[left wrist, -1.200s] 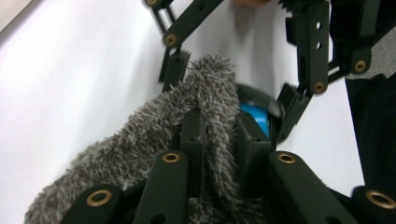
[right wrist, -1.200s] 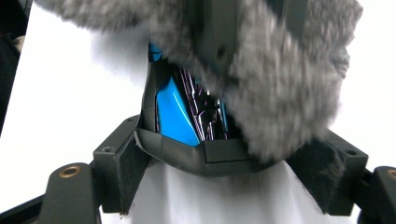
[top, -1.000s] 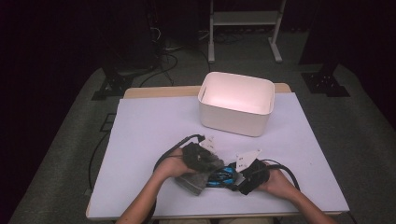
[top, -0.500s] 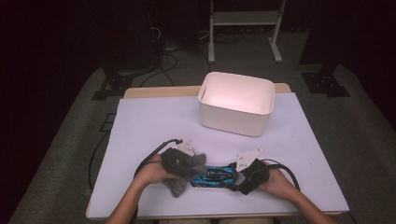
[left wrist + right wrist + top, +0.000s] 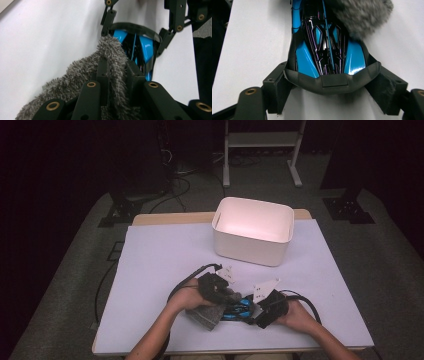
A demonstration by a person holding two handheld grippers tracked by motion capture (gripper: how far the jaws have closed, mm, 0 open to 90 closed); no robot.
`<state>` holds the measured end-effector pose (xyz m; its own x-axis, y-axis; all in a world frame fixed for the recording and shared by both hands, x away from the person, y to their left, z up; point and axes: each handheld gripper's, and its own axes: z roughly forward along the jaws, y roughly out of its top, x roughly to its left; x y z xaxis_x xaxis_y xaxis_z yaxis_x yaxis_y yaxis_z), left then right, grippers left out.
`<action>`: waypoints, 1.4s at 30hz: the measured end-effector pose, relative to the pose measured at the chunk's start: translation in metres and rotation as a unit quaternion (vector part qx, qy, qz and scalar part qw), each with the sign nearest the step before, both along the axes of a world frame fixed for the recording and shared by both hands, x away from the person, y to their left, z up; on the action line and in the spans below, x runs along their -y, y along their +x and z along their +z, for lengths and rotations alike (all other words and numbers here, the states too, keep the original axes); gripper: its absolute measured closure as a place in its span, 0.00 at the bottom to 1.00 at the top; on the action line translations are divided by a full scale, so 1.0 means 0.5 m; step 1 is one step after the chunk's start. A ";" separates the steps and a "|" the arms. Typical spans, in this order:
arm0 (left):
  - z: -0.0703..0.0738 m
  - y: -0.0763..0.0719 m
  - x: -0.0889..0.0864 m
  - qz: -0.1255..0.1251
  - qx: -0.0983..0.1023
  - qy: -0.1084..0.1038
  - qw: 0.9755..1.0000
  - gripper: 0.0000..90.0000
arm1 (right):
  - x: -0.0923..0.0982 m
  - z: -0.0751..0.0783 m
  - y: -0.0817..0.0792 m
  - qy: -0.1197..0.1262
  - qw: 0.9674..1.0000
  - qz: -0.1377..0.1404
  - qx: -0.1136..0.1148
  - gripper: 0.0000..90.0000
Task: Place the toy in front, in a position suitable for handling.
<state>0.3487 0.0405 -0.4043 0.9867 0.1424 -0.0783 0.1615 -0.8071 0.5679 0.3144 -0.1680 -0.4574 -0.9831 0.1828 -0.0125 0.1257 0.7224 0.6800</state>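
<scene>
Broadly, the table (image 5: 160, 265) is lying under a smooth, pale sheet whose rectangle is stretching out around the white bin (image 5: 253, 238), with a thin strip of bare wood showing behind the bin at the far edge. Left of the bin a wide stretch of sheet is lying bare, and a narrower strip is running along its right side. The bin is standing toward the far edge, a matte plastic box with rounded corners, slightly tapering walls and an open top.

Nearer the person than the bin, close to the front edge, both hands are meeting. The left gripper (image 5: 223, 301) is pinching a grey cloth (image 5: 82, 75), a shaggy, deep-piled fabric bunched into a soft lump, its jaws pressed together on a fold of it. The cloth is resting against the nose end of the toy car (image 5: 325, 40), which is lying on the sheet in front of the bin, between the two grippers. The car is glossy blue and black plastic with thin purple lines over a wedge-shaped body and a matte black bumper. The right gripper (image 5: 329, 87) is clamping the car's wide tail, a pad pressing on each flank.
</scene>
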 end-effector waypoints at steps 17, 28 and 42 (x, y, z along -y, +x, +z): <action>-0.016 -0.036 -0.123 0.038 -0.021 -0.034 0.998 0.79 | 0.000 0.000 0.002 -0.001 1.000 0.002 -0.002 0.26; -0.014 -0.022 -0.133 0.095 -0.054 -0.062 0.992 0.54 | 0.000 0.000 0.001 0.000 1.000 0.000 -0.002 0.26; -0.044 -0.050 -0.134 0.083 -0.017 -0.080 0.993 0.76 | 0.003 0.017 0.002 -0.008 1.000 -0.010 -0.025 0.21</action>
<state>0.3236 0.1077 -0.4265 0.9475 0.2851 -0.1451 0.3049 -0.6674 0.6795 0.3155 -0.1694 -0.4490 -0.9787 0.2024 0.0336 0.1736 0.7296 0.6615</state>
